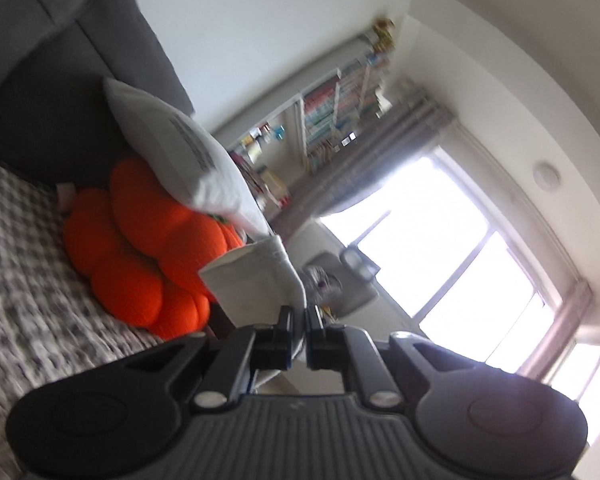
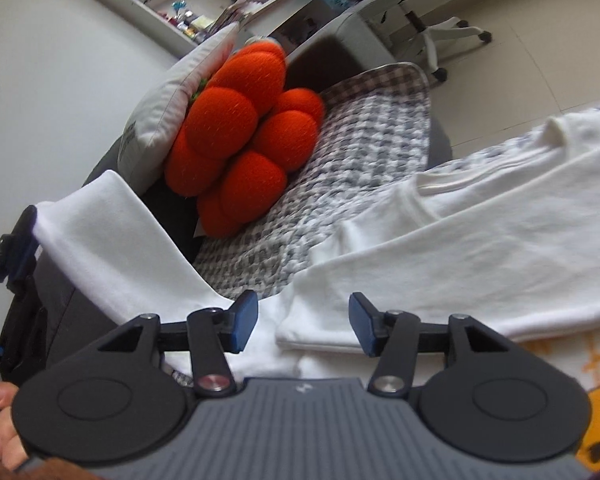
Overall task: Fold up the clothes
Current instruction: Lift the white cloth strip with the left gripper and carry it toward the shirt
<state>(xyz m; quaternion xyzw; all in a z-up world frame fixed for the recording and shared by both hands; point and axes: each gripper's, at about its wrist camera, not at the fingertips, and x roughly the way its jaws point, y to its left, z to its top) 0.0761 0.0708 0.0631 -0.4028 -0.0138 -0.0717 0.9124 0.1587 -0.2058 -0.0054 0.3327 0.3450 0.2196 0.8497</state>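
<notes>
A: What is risked most from here?

B: The white garment is spread over the checked blanket on the sofa, with one sleeve lifted off to the left. If that sleeve is carried too far, the whole body of the garment could be dragged askew and the lie of the cloth lost.

A: How is the sleeve held?

B: The left gripper is seen closed on the sleeve's end, the fingers brought together on the cloth. Only a narrow edge appears to be pinched, so a slip could be caused by any sharp pull.

A: And the other side?

B: The right gripper is held just over a folded edge of the garment, its fingers apart and nothing pressed between them. With that side unpinned, the fold underneath could be undone by the tug of the sleeve.

A: Anything smaller?

B: The orange cushion and the white pillow stand near; the swinging sleeve could be snagged on them.

A: Can any writing be read?

B: Dark print is seen on the pillow in the left wrist view, but it is too blurred to be read. A small pale mark is seen on the right gripper's body; no brand can be made out. The book spines on the bookshelf are illegible.
</notes>
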